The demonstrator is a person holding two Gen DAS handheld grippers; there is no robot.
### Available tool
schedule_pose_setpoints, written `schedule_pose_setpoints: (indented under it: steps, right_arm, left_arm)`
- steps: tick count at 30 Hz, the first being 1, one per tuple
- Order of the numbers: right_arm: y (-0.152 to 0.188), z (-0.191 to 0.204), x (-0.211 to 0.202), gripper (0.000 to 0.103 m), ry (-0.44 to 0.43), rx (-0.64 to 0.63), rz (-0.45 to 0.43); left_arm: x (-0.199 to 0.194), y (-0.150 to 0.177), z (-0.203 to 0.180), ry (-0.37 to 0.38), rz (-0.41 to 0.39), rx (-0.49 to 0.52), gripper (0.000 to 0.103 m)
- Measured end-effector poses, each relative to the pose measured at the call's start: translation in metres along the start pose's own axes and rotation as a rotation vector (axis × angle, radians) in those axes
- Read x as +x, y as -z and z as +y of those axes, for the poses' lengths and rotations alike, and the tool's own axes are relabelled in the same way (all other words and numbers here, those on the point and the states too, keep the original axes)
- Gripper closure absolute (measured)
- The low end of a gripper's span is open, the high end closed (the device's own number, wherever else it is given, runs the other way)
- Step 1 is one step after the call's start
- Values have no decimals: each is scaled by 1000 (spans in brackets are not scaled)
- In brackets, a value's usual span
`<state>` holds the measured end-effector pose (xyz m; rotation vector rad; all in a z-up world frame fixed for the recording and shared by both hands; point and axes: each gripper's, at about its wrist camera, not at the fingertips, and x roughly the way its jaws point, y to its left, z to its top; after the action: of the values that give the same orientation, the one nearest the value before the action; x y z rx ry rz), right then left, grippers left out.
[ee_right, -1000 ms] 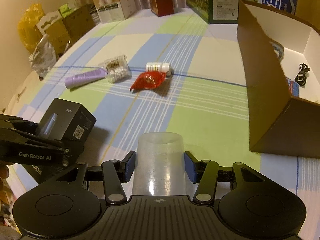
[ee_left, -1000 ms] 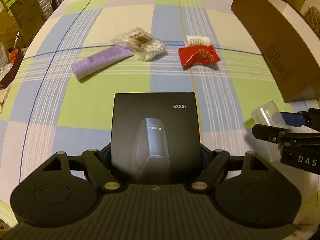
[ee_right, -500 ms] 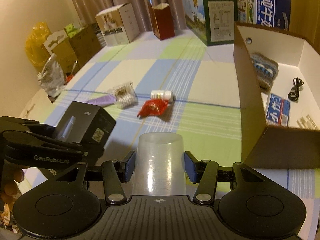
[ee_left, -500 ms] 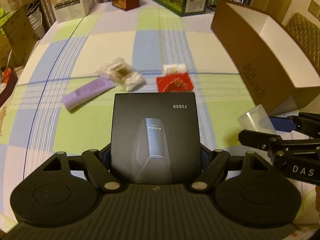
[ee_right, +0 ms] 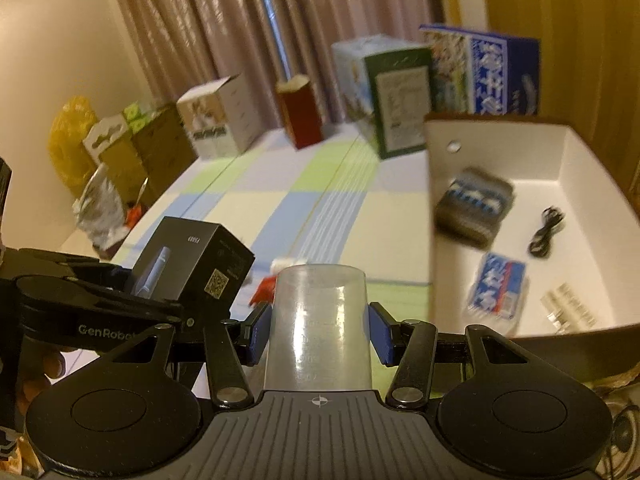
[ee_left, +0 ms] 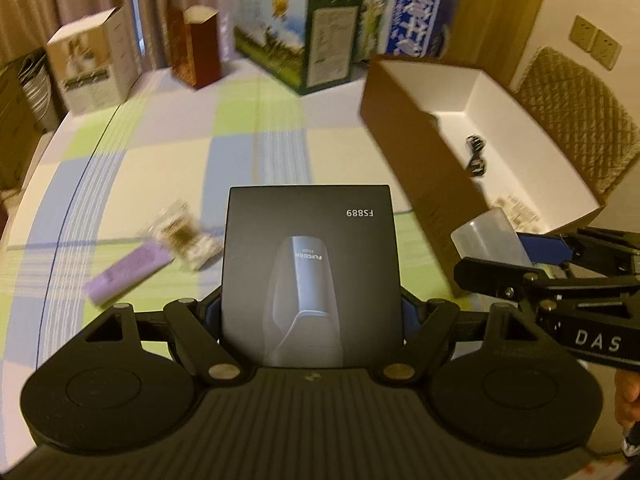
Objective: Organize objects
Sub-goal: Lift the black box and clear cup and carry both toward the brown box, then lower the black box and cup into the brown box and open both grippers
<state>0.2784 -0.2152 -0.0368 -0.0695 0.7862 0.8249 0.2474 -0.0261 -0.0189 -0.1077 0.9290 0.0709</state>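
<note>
My left gripper (ee_left: pixel 310 312) is shut on a black box (ee_left: pixel 310 256) marked FS889, held above the checked tablecloth. In the right wrist view that black box (ee_right: pixel 192 268) shows at the left in the left gripper (ee_right: pixel 132 300). My right gripper (ee_right: pixel 319 332) is shut on a clear plastic cup (ee_right: pixel 319 320), blue pads against its sides. The cup (ee_left: pixel 488 240) and right gripper (ee_left: pixel 520 256) appear at the right of the left wrist view. An open cardboard box (ee_right: pixel 568 148) with a white inside lies ahead on the right.
On the cloth lie a purple tube (ee_left: pixel 128 272), a cotton swab bag (ee_left: pixel 180 236), a red packet (ee_right: pixel 266 290) and a small white bottle (ee_right: pixel 282 265). The cardboard box (ee_left: pixel 420 152) holds a cable (ee_right: pixel 546 232), tissue packs and a dark bundle. Cartons stand at the table's far edge.
Both grippers have risen with their loads and tilted upward; the loose items slid lower in view, and the inside of the cardboard box came into sight.
</note>
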Motion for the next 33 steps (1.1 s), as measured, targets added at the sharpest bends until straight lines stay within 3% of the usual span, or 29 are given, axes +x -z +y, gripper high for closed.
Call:
schedule_pose_setpoints:
  steps: [18, 27, 33]
  right_arm:
    - [-42, -110, -36, 54, 130, 139, -110]
    - [-65, -161, -24, 54, 166, 196, -125]
    - [-81, -194, 0, 54, 181, 213, -102]
  left_arm:
    - [26, -78, -96, 132, -93, 122, 27]
    - [55, -117, -135, 166, -93, 156, 27]
    - [86, -145, -154, 149, -82, 171, 27]
